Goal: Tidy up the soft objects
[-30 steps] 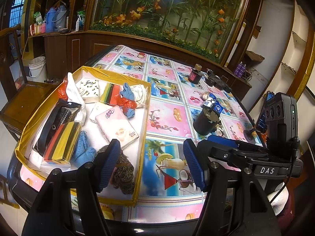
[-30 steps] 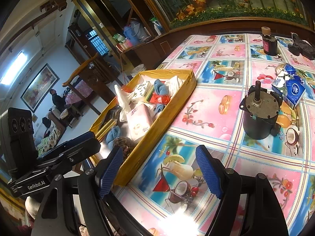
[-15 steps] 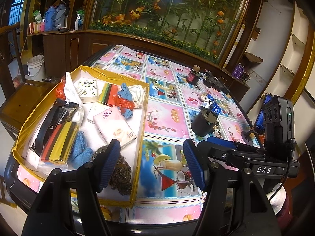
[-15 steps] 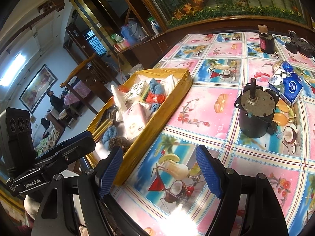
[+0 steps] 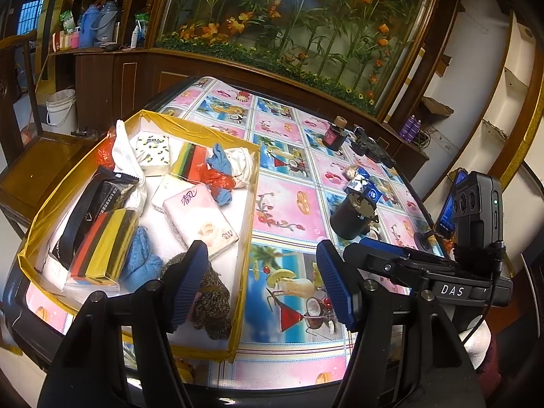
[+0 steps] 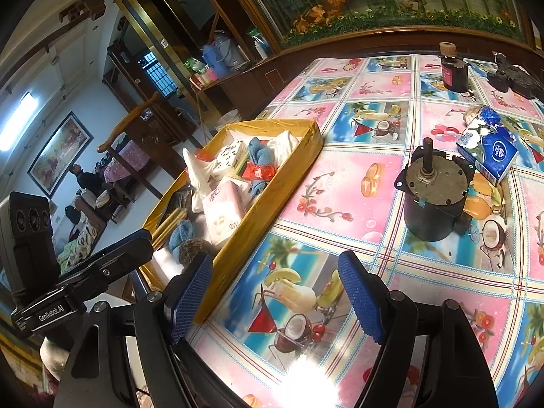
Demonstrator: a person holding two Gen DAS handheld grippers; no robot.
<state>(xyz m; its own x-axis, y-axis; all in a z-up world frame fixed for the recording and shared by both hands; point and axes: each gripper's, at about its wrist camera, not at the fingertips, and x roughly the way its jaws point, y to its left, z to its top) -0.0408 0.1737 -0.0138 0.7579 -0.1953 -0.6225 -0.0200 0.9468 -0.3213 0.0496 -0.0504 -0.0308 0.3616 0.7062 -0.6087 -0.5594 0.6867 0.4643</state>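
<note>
Soft stuff like the pink tissue pack (image 5: 200, 219) and blue knit gloves (image 5: 141, 263) sits in the yellow-taped tray (image 5: 250, 204) at the counter's left edge; both grippers' jaws hang open, empty.

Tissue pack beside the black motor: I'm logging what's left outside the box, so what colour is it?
Blue and white tissue pack, clearest in the right wrist view.

Black motor (image 6: 433, 200) upright on fruit-print tablecloth (image 6: 326, 190), dark capped bottle (image 6: 454, 68) beyond, white bucket (image 5: 61, 107) on floor
</note>
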